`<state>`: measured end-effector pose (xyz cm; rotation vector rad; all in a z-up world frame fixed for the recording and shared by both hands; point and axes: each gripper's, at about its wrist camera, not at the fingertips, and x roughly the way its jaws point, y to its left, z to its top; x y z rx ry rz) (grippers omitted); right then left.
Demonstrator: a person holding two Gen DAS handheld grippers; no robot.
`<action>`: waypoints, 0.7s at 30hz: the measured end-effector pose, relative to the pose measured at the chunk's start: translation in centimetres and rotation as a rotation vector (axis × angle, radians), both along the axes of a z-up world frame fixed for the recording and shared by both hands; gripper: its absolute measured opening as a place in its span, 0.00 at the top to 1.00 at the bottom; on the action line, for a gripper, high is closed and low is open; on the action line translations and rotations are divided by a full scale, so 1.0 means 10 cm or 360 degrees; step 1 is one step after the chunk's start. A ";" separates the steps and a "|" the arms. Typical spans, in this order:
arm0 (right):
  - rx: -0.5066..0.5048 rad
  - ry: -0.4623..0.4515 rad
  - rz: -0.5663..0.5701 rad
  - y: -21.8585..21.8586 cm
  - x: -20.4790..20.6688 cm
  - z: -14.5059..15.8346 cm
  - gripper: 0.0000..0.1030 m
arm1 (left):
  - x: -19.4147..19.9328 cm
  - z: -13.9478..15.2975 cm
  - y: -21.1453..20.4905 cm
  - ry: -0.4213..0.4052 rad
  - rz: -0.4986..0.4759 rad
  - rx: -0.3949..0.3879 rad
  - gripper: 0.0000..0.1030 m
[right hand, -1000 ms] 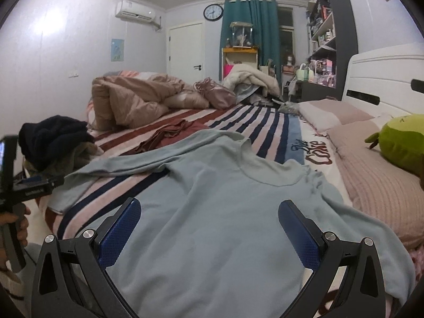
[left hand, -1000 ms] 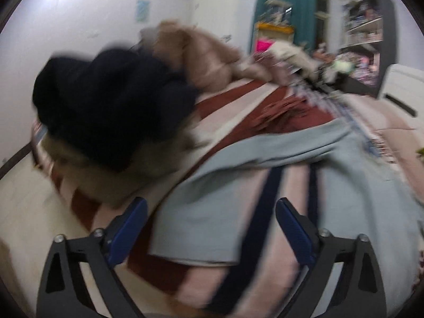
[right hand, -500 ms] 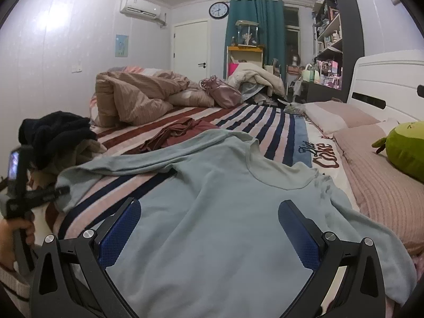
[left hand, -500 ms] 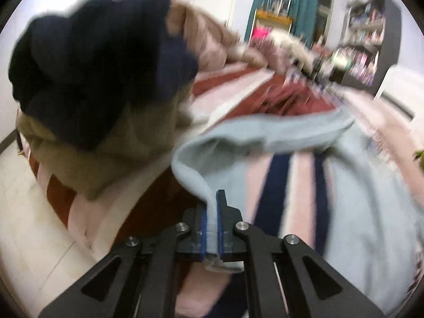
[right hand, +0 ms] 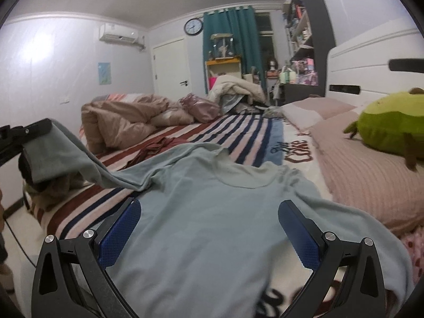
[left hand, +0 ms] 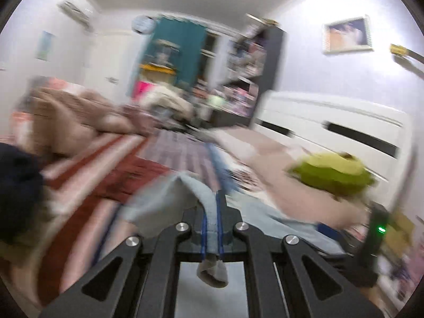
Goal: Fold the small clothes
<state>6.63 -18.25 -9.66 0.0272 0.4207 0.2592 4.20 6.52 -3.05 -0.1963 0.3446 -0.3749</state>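
A light blue long-sleeved shirt [right hand: 212, 212] lies spread on the striped bed [right hand: 238, 129]. My left gripper [left hand: 211, 228] is shut on the cuff of the shirt's left sleeve [left hand: 209, 206]. In the right wrist view the left gripper [right hand: 26, 132] holds that sleeve [right hand: 66, 156] lifted above the bed at the left edge. My right gripper [right hand: 209, 228] is open and empty, hovering over the shirt's body near its lower part.
A dark and beige clothes pile [right hand: 50, 185] sits at the bed's left corner. A crumpled tan duvet [right hand: 124, 122] and a maroon garment [right hand: 156, 145] lie further back. Pink pillows [right hand: 357, 169] and a green plush toy [right hand: 389, 124] are at right, by the white headboard [right hand: 371, 63].
My left gripper closed on the sleeve cuff, then lifted it off the bed and swung to the right. My right gripper stayed open over the shirt.
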 end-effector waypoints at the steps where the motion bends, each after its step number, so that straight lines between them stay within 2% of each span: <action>1: 0.0001 -0.0010 -0.0029 -0.10 -0.03 0.00 0.00 | 0.04 -0.06 -0.17 0.0038 -0.0066 0.0014 0.97; 6: -0.0002 -0.0031 -0.0172 -0.56 -0.21 0.00 0.00 | 0.30 -0.57 -0.93 0.0339 -0.0368 0.0058 0.96; 8: 0.0001 -0.0030 -0.0231 -0.75 -0.25 -0.02 0.00 | 0.37 -0.87 -1.16 0.0499 -0.0440 0.0119 0.96; 11: 0.0034 -0.0003 -0.0291 -0.97 -0.28 -0.07 0.00 | 0.35 -1.07 -1.39 0.0628 -0.0486 0.0162 0.94; 12: 0.0046 0.0013 -0.0302 -1.02 -0.27 -0.10 0.00 | 0.32 -1.07 -1.45 0.0622 -0.0506 0.0155 0.91; 13: 0.0058 0.0031 -0.0311 -1.06 -0.26 -0.12 0.00 | 0.26 -1.05 -1.44 0.0601 -0.0523 0.0144 0.83; 16: 0.0068 0.0090 -0.0268 -1.06 -0.20 -0.17 0.00 | 0.22 -0.76 -1.29 0.0477 -0.0507 0.0089 0.67; 21: 0.0102 0.0196 -0.0012 -0.74 -0.10 -0.23 0.00 | 0.09 -0.42 -0.81 0.0260 -0.0181 0.0153 0.50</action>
